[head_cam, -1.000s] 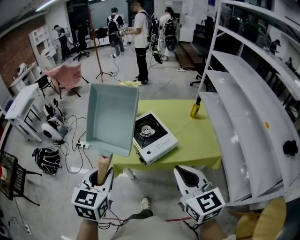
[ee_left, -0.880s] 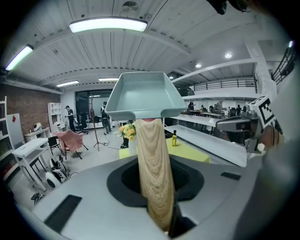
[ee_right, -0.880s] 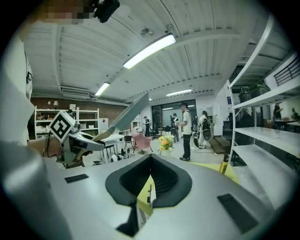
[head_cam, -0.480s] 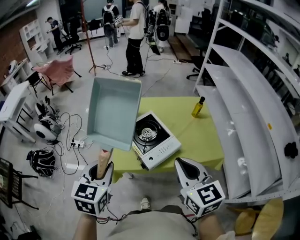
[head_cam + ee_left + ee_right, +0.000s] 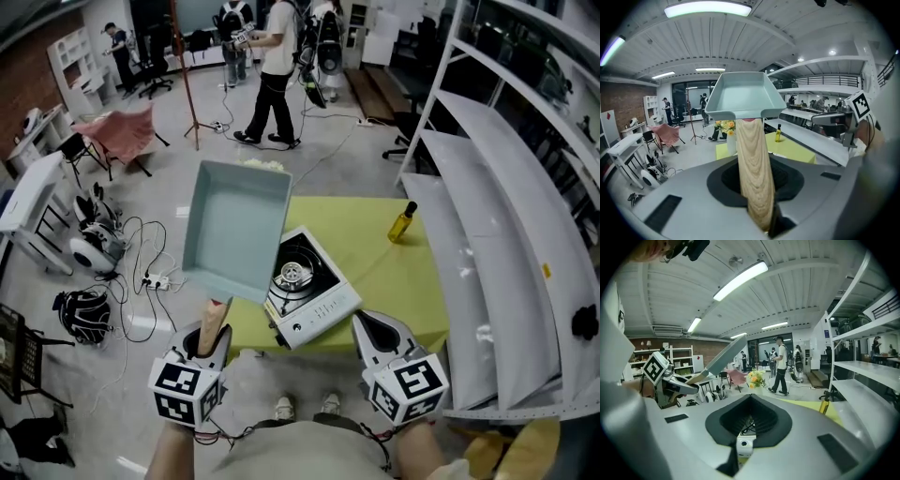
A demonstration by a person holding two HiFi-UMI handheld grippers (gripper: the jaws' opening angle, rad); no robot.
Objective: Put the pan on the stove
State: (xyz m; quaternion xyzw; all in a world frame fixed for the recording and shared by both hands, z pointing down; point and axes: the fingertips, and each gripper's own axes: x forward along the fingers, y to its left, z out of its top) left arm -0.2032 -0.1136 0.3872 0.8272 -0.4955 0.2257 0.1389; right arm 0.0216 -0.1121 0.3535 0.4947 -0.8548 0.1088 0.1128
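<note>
Left gripper (image 5: 212,339): fingers clamped on the pale wooden handle (image 5: 754,173) of the pan (image 5: 234,230). The handle runs up through the dark hollow between the two fingers. Its butt end sits deep between them, and its far end meets the pan well beyond the fingertips.

Pan: square, pale blue-grey, empty, held in the air and tilted so that its inside faces the head camera. In the head view it lies over the left edge of the yellow-green table (image 5: 384,272), and its lower right corner overlaps the left side of the stove (image 5: 311,289). It is not seated on the burner.

Stove: white single-burner unit set askew on the table near its front edge, with nothing on the burner.

Right gripper (image 5: 373,330): fingers together with nothing between them. Part of the stove shows through the hollow in its own view. It hangs at the table's front edge, right of the stove and apart from it.

Bottle (image 5: 402,223): amber, upright near the table's far right side, beside the white shelving (image 5: 506,281).
</note>
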